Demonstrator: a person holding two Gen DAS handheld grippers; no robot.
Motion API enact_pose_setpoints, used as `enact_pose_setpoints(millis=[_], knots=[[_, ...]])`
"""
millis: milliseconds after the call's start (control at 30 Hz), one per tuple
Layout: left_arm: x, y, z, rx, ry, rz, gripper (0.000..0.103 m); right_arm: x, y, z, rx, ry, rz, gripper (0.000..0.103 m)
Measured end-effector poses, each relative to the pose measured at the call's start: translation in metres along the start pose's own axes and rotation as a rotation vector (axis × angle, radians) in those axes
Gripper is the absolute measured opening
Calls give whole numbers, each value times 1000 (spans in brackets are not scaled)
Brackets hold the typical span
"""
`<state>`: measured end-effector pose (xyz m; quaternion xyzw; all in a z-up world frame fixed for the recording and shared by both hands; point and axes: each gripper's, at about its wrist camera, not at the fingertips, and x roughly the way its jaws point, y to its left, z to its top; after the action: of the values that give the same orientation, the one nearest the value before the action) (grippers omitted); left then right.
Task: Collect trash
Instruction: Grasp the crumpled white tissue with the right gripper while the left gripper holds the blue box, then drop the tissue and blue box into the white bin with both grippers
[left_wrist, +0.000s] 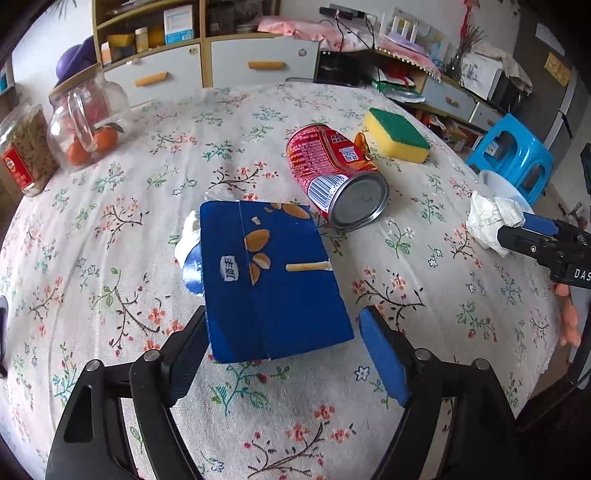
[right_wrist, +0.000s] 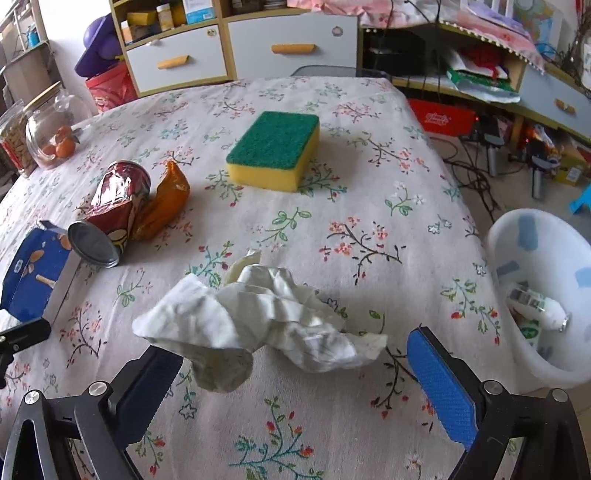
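Step in hand: pick-up, both grippers placed around trash, neither closed on it.

1. Left gripper (left_wrist: 280, 325): jaws wide, black fingers with blue ribbed pads. Left finger against the box's near corner, right pad apart from it. Nothing gripped.
2. Box (left_wrist: 273, 277): blue card carton, flat, rectangular, glossy, printed with almonds. Lying on the table between the left jaws, white scrap under its far left edge.
3. Right gripper (right_wrist: 291, 343): jaws wide, wad between them. Left finger at the wad's edge, right pad just clear. No firm hold visible (lifted or resting, cannot tell).
4. Wad (right_wrist: 258, 314): crumpled white paper, soft, creased, irregular. Near the table's right edge.
5. Bin (right_wrist: 546, 236): white plastic, round, smooth, just off the table's right edge, some trash already inside.
6. Can (left_wrist: 332, 166): red printed metal, dented, on its side, silver end toward the box. Orange wrapper (right_wrist: 166, 203) touching it, crinkled foil.
7. Sponge (right_wrist: 275, 147): yellow foam block, green scouring top. Farther back, likely not trash.
8. Table (right_wrist: 332, 424): floral cloth, matt weave.

Next move, as judged: closing squarely on box and wad, light pressure for the paper, then carrying to the bin.
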<state>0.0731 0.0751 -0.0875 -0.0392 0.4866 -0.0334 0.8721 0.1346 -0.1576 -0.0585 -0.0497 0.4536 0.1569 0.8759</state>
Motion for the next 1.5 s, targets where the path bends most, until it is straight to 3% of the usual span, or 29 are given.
enact_pose_setpoints(millis=[500,567,667,767,833,1033,1200,1500], knots=[[10,-1,13,-24,7,33,86,-2,4,8,12,-12,29,99],[9,-1,13,-28,3,24,73,-2,5,9,14,-11,32,98],[4,-3,13,-21,-3,11,66,0,5,10,14,-3,40,91],[-2,-4,13,-24,-19,11,65,3,6,12,15,15,62,77],[-9,-5,14,-18,-39,7,65,5,9,13,-2,25,62,60],[-23,-6,14,-19,-59,-12,63,4,20,14,-75,21,55,36],[-34,-9,17,-18,-85,-27,62,-1,19,12,-100,18,58,25],[-53,-20,28,-10,-127,-68,62,-23,-9,15,-27,-14,67,22]])
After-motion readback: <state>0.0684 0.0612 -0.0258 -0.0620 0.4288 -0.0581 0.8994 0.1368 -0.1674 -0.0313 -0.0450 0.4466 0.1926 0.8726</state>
